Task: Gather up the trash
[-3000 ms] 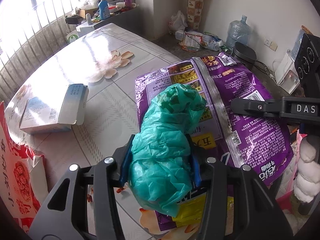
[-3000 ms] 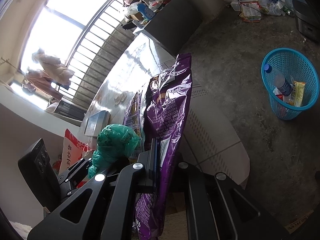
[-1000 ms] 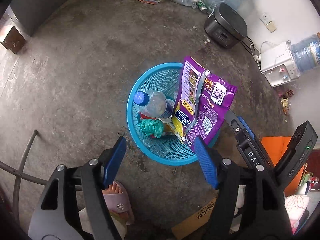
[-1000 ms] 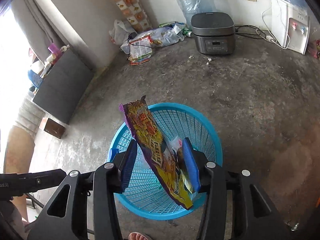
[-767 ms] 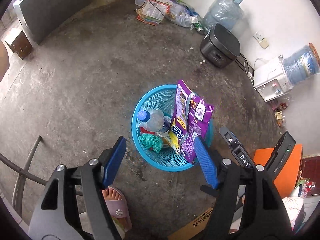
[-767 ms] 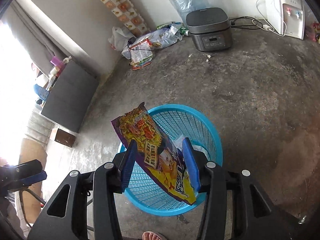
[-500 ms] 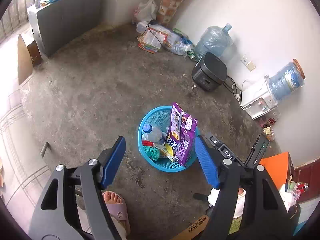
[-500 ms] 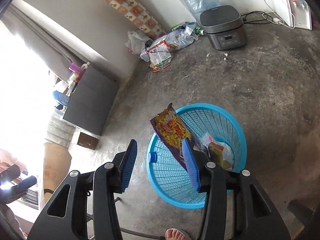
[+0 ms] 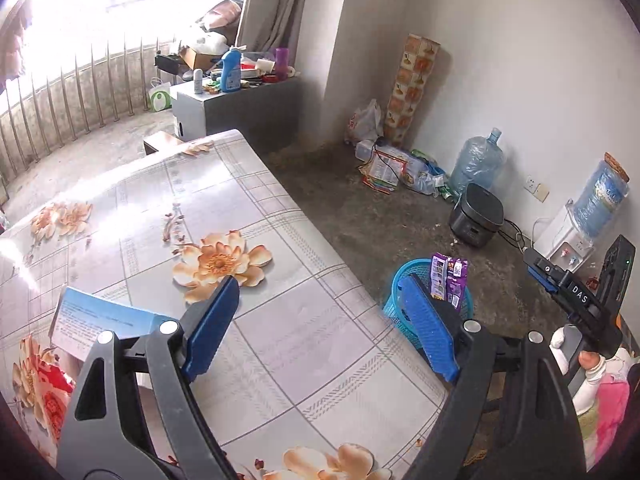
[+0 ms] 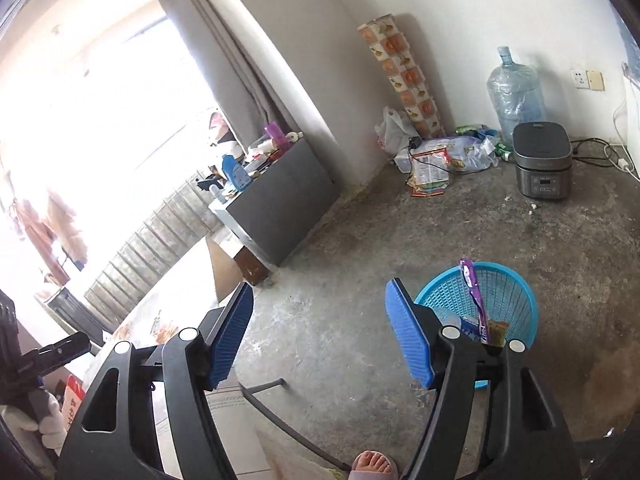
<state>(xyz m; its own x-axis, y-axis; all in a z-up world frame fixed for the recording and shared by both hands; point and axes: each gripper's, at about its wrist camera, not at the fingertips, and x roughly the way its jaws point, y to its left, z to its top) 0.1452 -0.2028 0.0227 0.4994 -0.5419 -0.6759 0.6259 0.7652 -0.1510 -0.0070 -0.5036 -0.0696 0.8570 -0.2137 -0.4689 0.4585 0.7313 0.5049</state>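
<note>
My left gripper (image 9: 320, 324) is open and empty above the floral table (image 9: 168, 216). A blue and white box (image 9: 100, 320) lies on the table by its left finger. The blue basket (image 9: 394, 306) stands on the floor past the table edge, with the purple snack bag (image 9: 448, 282) upright in it. My right gripper (image 10: 320, 340) is open and empty over the floor. In the right wrist view the basket (image 10: 508, 292) sits just beyond its right finger, holding the purple bag (image 10: 474, 300) and other wrappers. The right gripper (image 9: 560, 284) also shows at right in the left wrist view.
A red printed bag (image 9: 44, 396) lies at the table's left corner. A grey cabinet (image 10: 280, 196) with bottles stands by the window. A rice cooker (image 10: 542, 164), water jug (image 10: 512, 88) and littered packets (image 10: 436, 160) sit along the wall. A sandalled foot (image 10: 372, 464) is below.
Both grippers have let go: the green bag and the purple bag now sit in the basket. Both have lifted away from the basket, and the left one is back over the table.
</note>
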